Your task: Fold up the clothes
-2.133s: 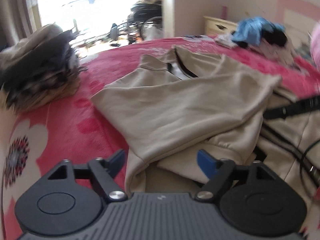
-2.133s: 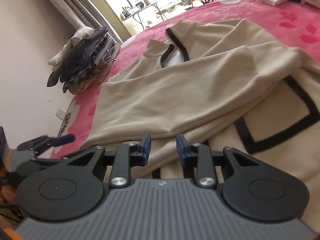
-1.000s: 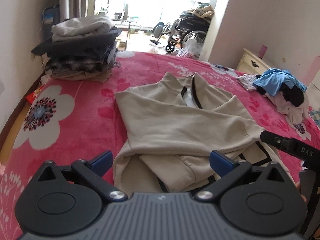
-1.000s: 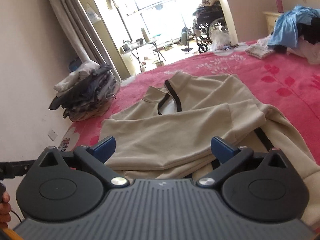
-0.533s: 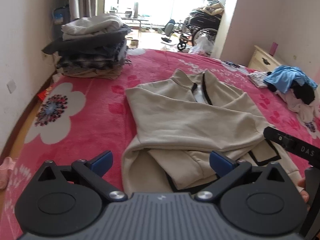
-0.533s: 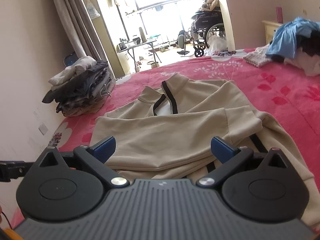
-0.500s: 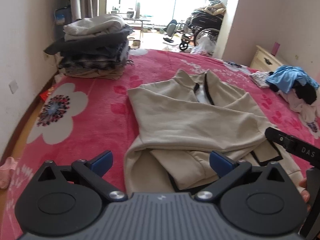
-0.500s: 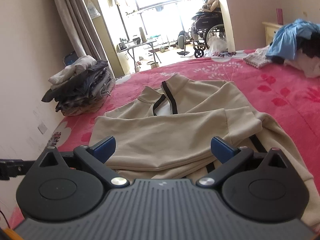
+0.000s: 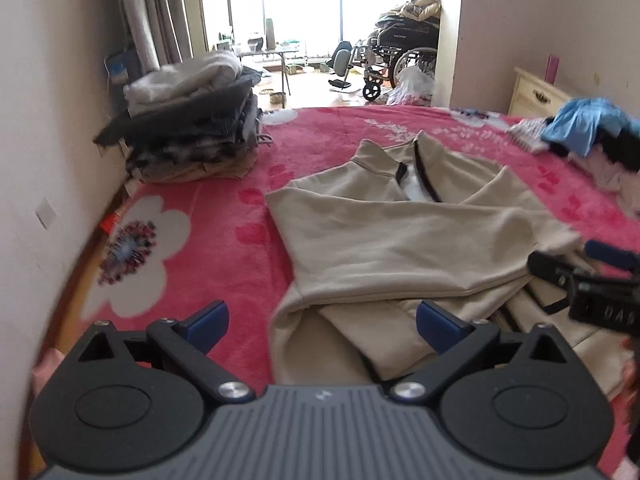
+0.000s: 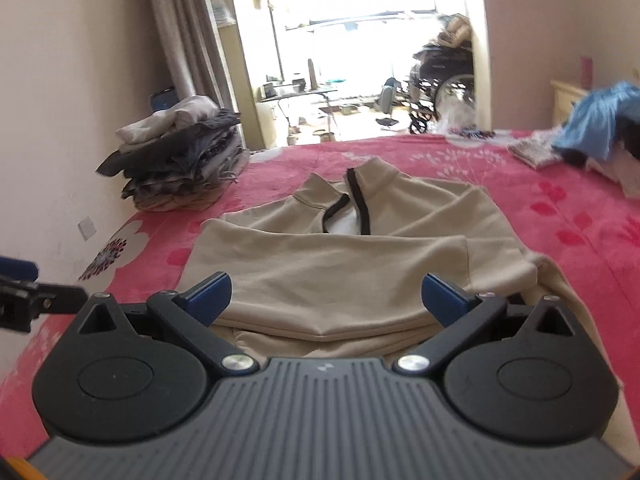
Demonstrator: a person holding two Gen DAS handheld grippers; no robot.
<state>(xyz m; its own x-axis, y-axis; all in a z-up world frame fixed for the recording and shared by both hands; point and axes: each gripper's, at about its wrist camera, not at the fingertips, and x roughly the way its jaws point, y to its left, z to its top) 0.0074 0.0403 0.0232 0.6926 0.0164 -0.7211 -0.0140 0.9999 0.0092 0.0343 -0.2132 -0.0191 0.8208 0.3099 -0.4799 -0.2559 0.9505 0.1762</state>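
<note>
Beige long-sleeved sweatshirt w/ black-trimmed zip collar (image 10: 360,264) lies flat on the pink floral bed blanket (image 9: 224,216), collar end pointing away toward the bright doorway, hem end nearest both tools. Long axis runs straight out from the jaws. One sleeve is folded across the chest, cuff on the right side.

Left gripper (image 9: 320,320) hangs above the sweatshirt's near left corner, jaws spread wide, holding nothing. Right gripper (image 10: 326,292) sits over the near hem, roughly centred, jaws likewise wide apart and empty. Neither touches cloth, as far as I can tell. Both look about equally near the hem; the left is nearer the bunched left edge.

Probably next: each takes a hem corner and carries it up toward the collar.

Left of the sweatshirt, by the wall: stack of folded grey and plaid clothes (image 9: 192,128). To its right, well apart: loose heap w/ a blue garment (image 9: 588,124). No containers in sight.
</note>
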